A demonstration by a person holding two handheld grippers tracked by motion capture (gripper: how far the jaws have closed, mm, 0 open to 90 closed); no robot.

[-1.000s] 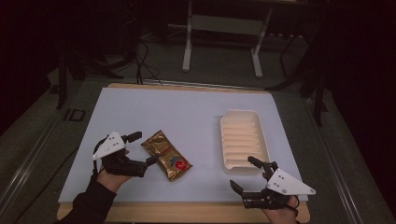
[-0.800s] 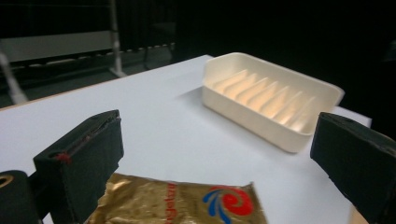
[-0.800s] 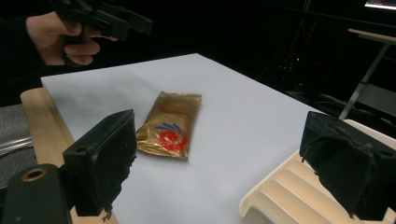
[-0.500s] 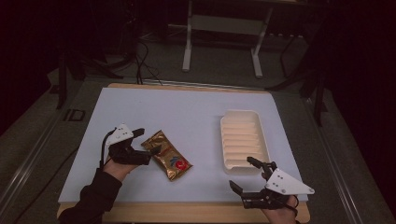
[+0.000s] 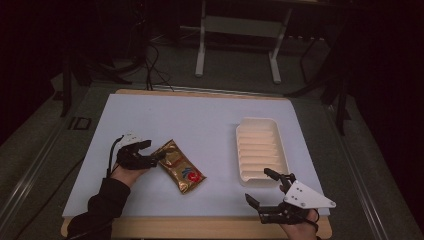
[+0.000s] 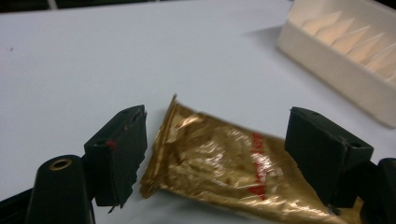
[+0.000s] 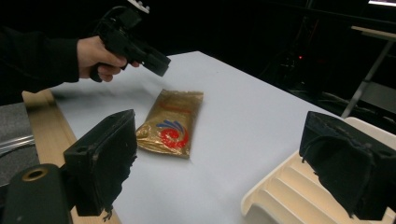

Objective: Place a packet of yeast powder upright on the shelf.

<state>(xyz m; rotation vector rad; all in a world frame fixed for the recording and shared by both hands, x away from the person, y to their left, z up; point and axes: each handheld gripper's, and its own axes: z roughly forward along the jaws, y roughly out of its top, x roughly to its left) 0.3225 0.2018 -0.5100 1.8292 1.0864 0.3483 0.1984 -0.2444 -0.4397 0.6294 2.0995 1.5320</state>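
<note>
A gold foil packet (image 5: 180,167) with a red and blue logo lies flat on the pale mat, left of centre. My left gripper (image 5: 152,152) has come low at the packet's left end. In the left gripper view the packet's crinkled end (image 6: 224,163) lies between the jaws, which have just been closing. A gap still shows on each side, so the gripper (image 6: 217,149) is open. My right gripper (image 5: 257,185) stands open with nothing in it near the table's front edge, beside the near end of the cream tray (image 5: 239,145). From the right gripper view, the packet (image 7: 170,123) lies under the left gripper (image 7: 154,63).
The ribbed cream tray (image 6: 336,70) holds nothing and sits right of centre; its near corner (image 7: 280,191) lies just past my right jaws. The pale mat (image 5: 200,120) covers a wooden table. Dark floor, cables and a stand's legs lie beyond the far edge.
My left gripper has moved right and down to the packet's left end, and its jaws have narrowed around that end. The right gripper, the packet and the tray have stayed put.
</note>
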